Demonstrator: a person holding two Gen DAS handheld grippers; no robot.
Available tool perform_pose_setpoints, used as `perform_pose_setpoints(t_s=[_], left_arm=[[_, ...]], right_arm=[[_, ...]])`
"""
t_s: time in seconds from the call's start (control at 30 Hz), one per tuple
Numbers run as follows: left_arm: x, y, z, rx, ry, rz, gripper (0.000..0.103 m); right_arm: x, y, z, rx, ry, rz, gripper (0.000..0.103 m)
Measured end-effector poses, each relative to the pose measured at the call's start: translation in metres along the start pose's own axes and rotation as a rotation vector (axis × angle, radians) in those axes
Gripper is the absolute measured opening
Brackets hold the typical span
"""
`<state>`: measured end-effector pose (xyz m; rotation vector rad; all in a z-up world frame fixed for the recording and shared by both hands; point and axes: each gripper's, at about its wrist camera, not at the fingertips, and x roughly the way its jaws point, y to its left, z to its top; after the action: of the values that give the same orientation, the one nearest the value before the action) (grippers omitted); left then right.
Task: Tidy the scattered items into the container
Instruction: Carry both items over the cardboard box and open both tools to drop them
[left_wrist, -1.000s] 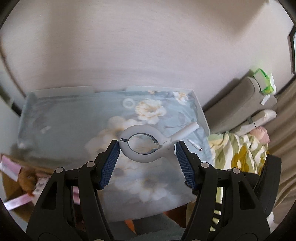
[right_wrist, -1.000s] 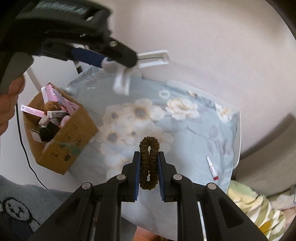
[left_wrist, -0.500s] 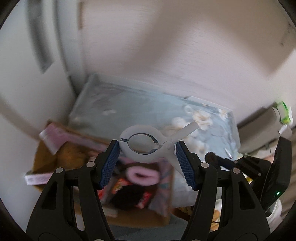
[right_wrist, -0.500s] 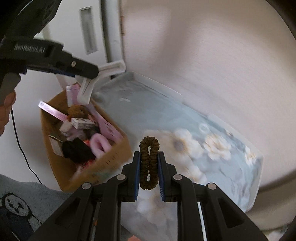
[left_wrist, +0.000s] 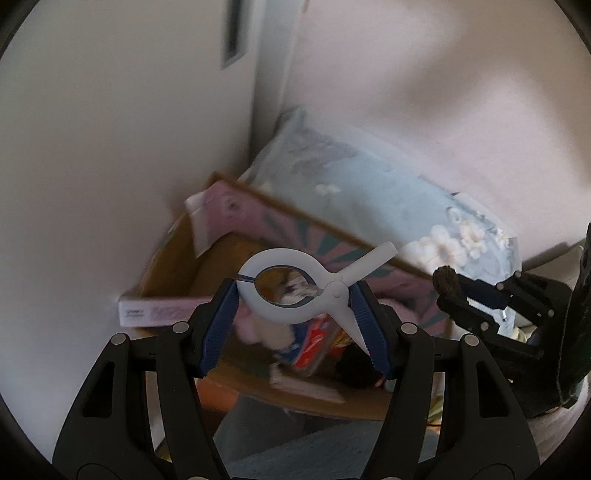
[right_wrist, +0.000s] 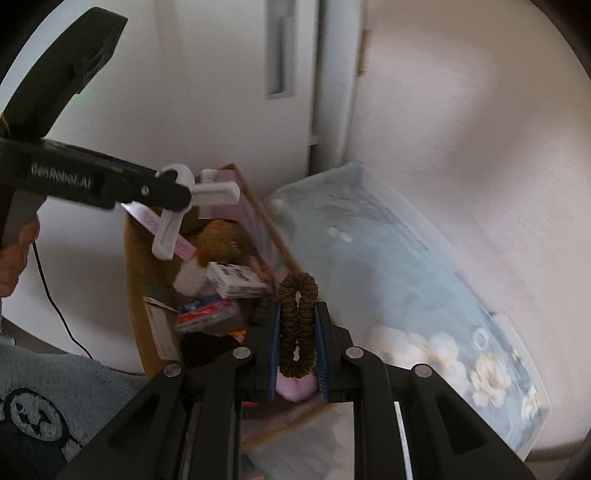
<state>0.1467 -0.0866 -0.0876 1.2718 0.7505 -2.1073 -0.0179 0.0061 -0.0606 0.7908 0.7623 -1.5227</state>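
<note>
The left gripper is squeezing a white clip between its fingers, over the cardboard box. The clip is looking hard and light. The right gripper is pinching a soft brown scrunchie by its middle, just above the box.

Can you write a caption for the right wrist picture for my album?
Right gripper pinches a brown fabric scrunchie beside the full cardboard box.

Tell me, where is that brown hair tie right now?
The brown hair tie is pinched upright in the right gripper, at the near right corner of the cardboard box, beside the flowered cloth.
</note>
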Motion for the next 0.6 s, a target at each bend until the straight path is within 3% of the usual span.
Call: perform_pose_setpoints(t_s=[0.23, 0.6], left_arm=[[0.016, 0.016, -0.011, 0.035, 0.024, 0.078, 0.061], [0.026, 0.022, -0.014, 0.045, 0.060, 0.049, 0.061]], right_arm=[[0.032, 0.023, 0.014, -0.012, 0.075, 0.084, 0.016], [0.047, 0.039, 0.019, -0.001, 0.113, 0.111, 0.016]])
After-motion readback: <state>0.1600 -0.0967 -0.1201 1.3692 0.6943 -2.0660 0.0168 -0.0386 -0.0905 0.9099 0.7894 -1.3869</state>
